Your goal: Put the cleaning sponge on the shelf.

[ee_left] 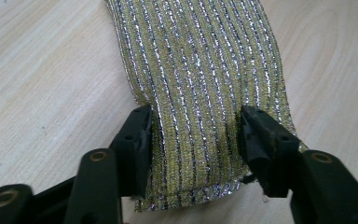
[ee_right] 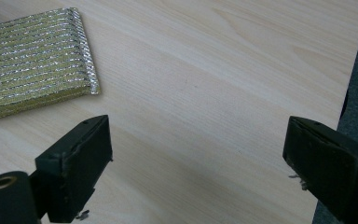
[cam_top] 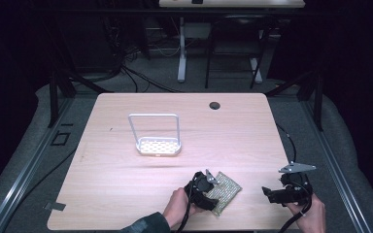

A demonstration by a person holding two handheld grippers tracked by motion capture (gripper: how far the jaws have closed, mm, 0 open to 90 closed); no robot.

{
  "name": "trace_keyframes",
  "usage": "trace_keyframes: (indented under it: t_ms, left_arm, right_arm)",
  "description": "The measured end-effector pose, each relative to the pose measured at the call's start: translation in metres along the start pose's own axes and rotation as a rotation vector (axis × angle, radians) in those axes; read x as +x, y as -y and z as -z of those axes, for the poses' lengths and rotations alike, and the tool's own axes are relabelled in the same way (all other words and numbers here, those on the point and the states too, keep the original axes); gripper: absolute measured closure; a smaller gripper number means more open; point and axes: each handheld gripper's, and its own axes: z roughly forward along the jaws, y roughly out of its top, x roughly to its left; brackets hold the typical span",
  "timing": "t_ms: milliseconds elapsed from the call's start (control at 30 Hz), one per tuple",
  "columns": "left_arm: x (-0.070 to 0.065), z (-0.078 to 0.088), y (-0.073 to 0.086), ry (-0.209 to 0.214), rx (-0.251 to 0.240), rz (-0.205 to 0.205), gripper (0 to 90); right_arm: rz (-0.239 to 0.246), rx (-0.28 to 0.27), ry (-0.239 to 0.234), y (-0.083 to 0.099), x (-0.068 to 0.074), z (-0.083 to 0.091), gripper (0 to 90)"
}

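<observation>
Both pads of the left gripper (ee_left: 193, 135) pinch the glittery scouring pad (ee_left: 200, 70), seemingly firmly; right gripper (ee_right: 198, 158) gapes wide.

Both grippers were chunky black things: the left gripper (ee_left: 193, 140) had brass-coloured rivets at its jaw pivots, and the right gripper (cam_top: 272, 193) carried a grey three-cornered plate on top plus a black cable. Dark sleeve (cam_top: 145, 224) on the left arm.
</observation>
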Motion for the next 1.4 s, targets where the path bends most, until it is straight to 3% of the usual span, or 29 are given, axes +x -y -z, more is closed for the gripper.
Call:
trace_keyframes:
  t_ms: [100, 233, 333, 733, 967, 1400]
  left_arm:
    - [-0.002, 0.0, 0.002, 0.008, -0.023, -0.017, 56.7]
    - [-0.006, 0.003, 0.002, -0.002, -0.039, -0.072, 59.7]
    - [-0.007, 0.004, 0.001, -0.006, -0.041, -0.089, 60.0]
    - [-0.008, 0.014, 0.0, -0.014, -0.069, -0.118, 58.8]
    - [-0.006, 0.023, 0.0, -0.011, -0.084, -0.117, 58.5]
    - [0.004, 0.053, 0.003, -0.023, -0.138, -0.093, 58.1]
  right_arm:
    - [-0.003, 0.002, -0.005, 0.0, 0.0, -0.001, 8.3]
    - [0.01, -0.001, 0.003, -0.001, 0.002, 0.002, 8.4]
    - [0.014, -0.009, 0.01, -0.001, 0.003, 0.002, 8.4]
    - [0.025, -0.005, 0.021, -0.001, 0.003, 0.003, 8.6]
    - [0.026, -0.003, 0.017, -0.001, 0.003, 0.002, 9.0]
    - [0.034, -0.001, 0.012, -0.001, 0.004, 0.001, 9.5]
